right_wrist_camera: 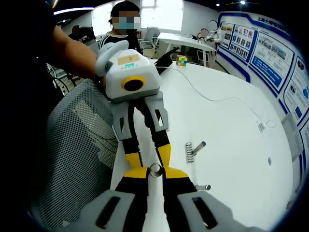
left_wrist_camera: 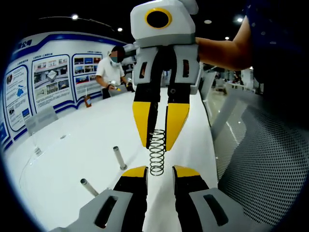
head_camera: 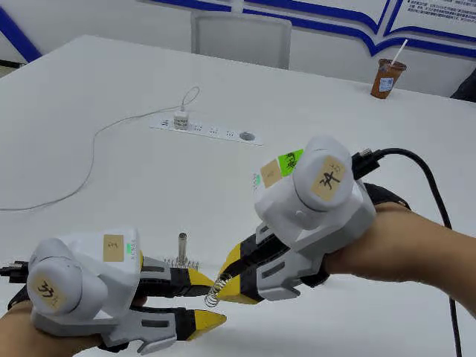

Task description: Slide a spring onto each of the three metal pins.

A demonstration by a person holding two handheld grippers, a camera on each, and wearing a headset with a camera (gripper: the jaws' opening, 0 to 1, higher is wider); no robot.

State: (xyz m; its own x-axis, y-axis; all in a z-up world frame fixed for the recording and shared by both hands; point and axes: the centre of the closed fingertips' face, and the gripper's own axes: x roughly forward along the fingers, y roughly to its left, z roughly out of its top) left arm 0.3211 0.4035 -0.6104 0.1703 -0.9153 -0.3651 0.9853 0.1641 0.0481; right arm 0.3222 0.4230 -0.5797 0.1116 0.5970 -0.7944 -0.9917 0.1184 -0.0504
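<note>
Right tongs (head_camera: 227,281) are clenched on a spring (head_camera: 215,291) and hold it low over the white desk (head_camera: 111,97). In the left gripper view its free end hangs between the yellow tips of the left tongs (head_camera: 207,300), which are released, their tips well apart on either side of the coil. Just behind the tongs a metal pin (head_camera: 182,247) stands upright on the desk with a second spring (head_camera: 182,262) lying at its foot, and the left gripper view shows 2 uprights off to the left, a nearer pin (left_wrist_camera: 89,186) and a farther pin (left_wrist_camera: 119,157).
</note>
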